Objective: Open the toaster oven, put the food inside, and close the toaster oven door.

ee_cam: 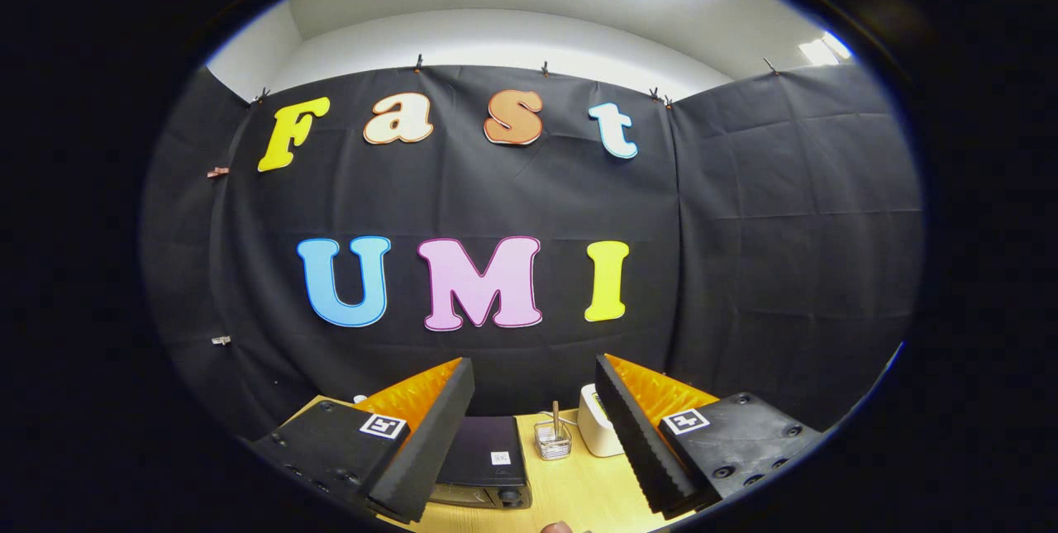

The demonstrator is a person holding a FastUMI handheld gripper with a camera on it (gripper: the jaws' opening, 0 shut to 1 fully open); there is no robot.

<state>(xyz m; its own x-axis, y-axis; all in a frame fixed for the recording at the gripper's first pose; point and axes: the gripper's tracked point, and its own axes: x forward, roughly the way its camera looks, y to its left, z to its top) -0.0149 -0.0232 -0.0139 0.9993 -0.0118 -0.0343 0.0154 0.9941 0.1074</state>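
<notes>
My gripper (535,380) is held high above the wooden table (579,492), its two black foam-padded fingers (430,434) spread wide with nothing between them. Below, just right of the left finger, sits the black toaster oven (486,463), seen from above; its front face with a knob shows at its near edge, and I cannot tell how the door stands. A small brownish thing (555,527), perhaps the food, peeks in at the table's near edge, mostly hidden.
A small clear holder with a stick in it (553,436) stands right of the oven. A white rounded appliance (597,421) sits beside it, partly behind the right finger. Black cloth walls close the booth behind and at both sides.
</notes>
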